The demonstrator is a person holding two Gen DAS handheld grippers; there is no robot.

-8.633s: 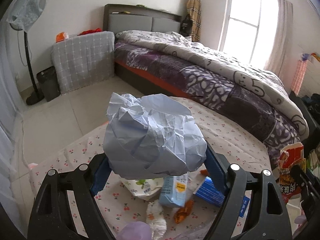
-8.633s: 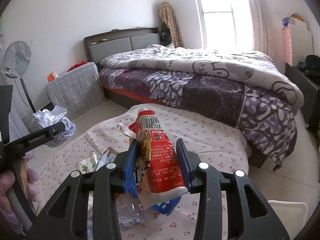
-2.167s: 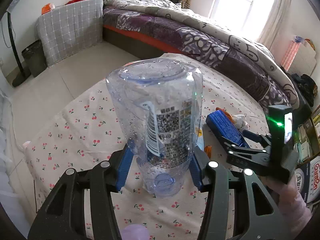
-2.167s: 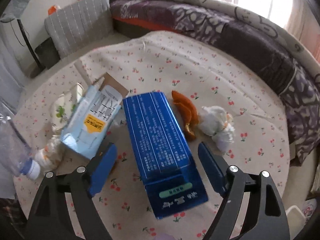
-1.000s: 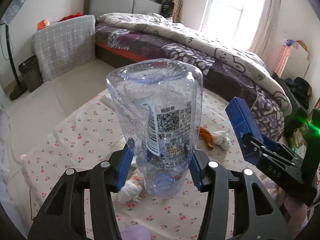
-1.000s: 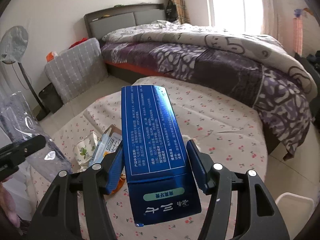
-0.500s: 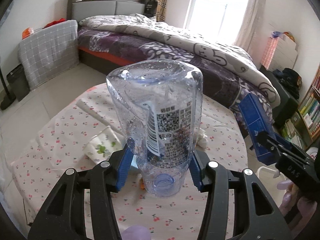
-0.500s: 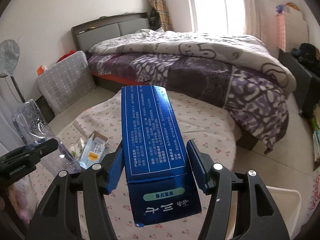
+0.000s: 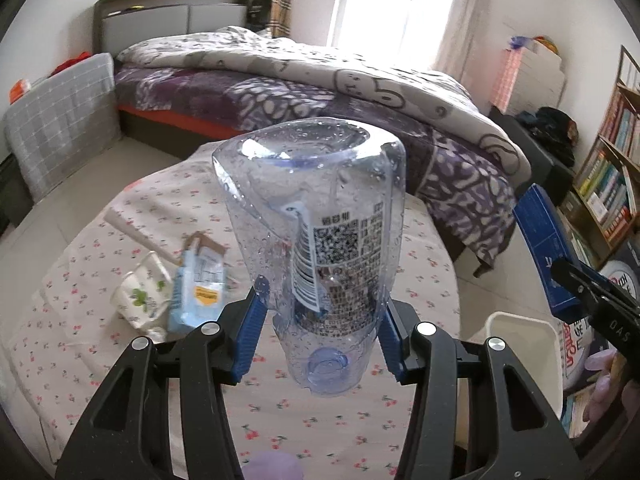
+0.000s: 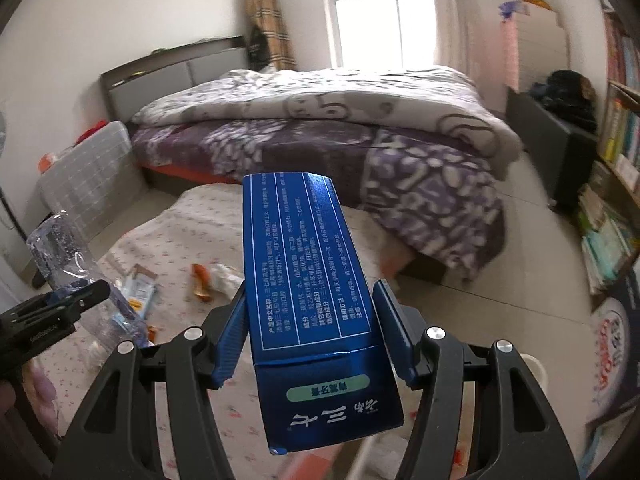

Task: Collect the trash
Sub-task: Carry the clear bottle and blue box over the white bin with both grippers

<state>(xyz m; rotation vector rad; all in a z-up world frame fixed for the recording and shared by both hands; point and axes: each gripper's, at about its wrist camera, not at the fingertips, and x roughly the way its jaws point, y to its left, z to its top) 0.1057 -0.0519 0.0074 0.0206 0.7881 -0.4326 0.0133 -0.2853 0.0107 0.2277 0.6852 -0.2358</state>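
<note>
My left gripper [image 9: 322, 336] is shut on a clear plastic bottle [image 9: 320, 232], held cap end toward the camera above the round table [image 9: 280, 420]. My right gripper [image 10: 314, 336] is shut on a long blue carton [image 10: 308, 264]; that carton also shows at the right of the left wrist view [image 9: 542, 248]. A white bin [image 9: 520, 352] stands past the table's right edge, below the right gripper. On the table lie a light blue box [image 9: 200, 284], a crumpled white wrapper [image 9: 138, 300], an orange scrap [image 10: 200, 280] and a white tissue wad [image 10: 228, 276].
A bed with a purple and grey quilt [image 9: 340, 92] stands behind the table. A bookshelf [image 9: 612, 184] fills the right wall. A grey checked cover [image 9: 60, 112] drapes furniture at the left. Tiled floor lies between bed and table.
Both grippers have swung to the right, each still holding its item. The white bin has come into the left wrist view, and the bookshelf now shows in both views.
</note>
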